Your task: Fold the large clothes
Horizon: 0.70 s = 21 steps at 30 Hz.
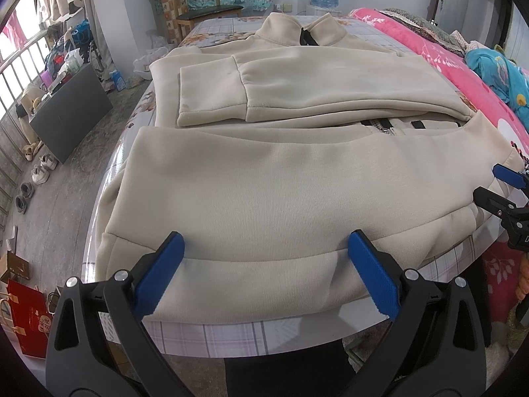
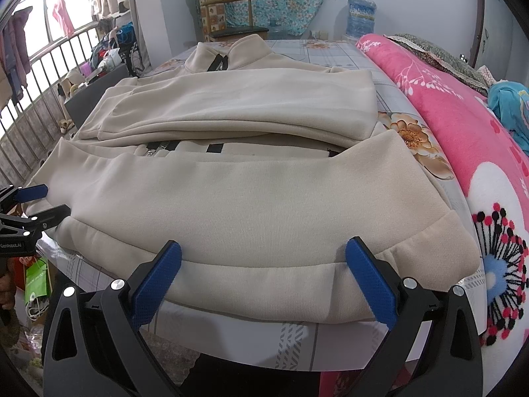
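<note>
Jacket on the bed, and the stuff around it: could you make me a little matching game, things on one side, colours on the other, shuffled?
Things:
1. jacket
2. blanket
3. water jug
4. pads of the right claw

Colours:
A. pink with white flowers
B. dark blue
C. beige
D. pale, see-through blue

Pairs: 1-C, 2-A, 3-D, 4-B

The beige jacket (image 1: 264,182) is seen as matt, finely ribbed knit cloth, its zipper (image 1: 385,127) apparently metal, and the blue gripper pads (image 2: 155,284) as textured plastic.
</note>
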### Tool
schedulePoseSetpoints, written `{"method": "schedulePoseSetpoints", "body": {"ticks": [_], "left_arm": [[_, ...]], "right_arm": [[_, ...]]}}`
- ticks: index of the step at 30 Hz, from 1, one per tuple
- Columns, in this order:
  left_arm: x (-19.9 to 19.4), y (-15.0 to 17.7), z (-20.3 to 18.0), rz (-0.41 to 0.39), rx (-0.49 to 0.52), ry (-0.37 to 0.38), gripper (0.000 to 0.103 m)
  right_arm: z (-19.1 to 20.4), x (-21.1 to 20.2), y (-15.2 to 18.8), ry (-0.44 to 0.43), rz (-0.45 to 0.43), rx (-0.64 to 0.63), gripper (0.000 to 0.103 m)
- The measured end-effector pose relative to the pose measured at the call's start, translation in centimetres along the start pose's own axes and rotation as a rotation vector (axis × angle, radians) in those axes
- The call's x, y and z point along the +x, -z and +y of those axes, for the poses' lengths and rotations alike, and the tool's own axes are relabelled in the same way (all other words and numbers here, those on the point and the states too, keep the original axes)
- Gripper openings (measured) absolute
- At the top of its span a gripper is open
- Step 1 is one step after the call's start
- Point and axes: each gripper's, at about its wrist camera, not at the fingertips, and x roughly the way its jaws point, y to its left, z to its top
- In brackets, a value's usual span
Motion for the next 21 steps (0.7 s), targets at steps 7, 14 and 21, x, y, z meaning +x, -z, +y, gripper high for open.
{"method": "schedulePoseSetpoints", "body": {"ticks": [7, 14, 21], "left_arm": [[-0.3, -0.1, 0.1, -0.011, -0.020, 0.003, 0.096], [-3.5, -0.3, -1.2, -0.159, -0.004, 0.085, 0.095], [-1.9, -0.7, -5.5, -0.157, 0.131, 0.085, 0.072]], "right_arm": [[0.0, 0.0, 0.1, -0.010, -0.003, -0.003, 0.097], [-0.6, -1.1, 0.0, -0.041, -0.018, 0.005, 0.097], [0.5, -2.4, -1.3, -0.111, -0.078, -0.005, 0.093]]}}
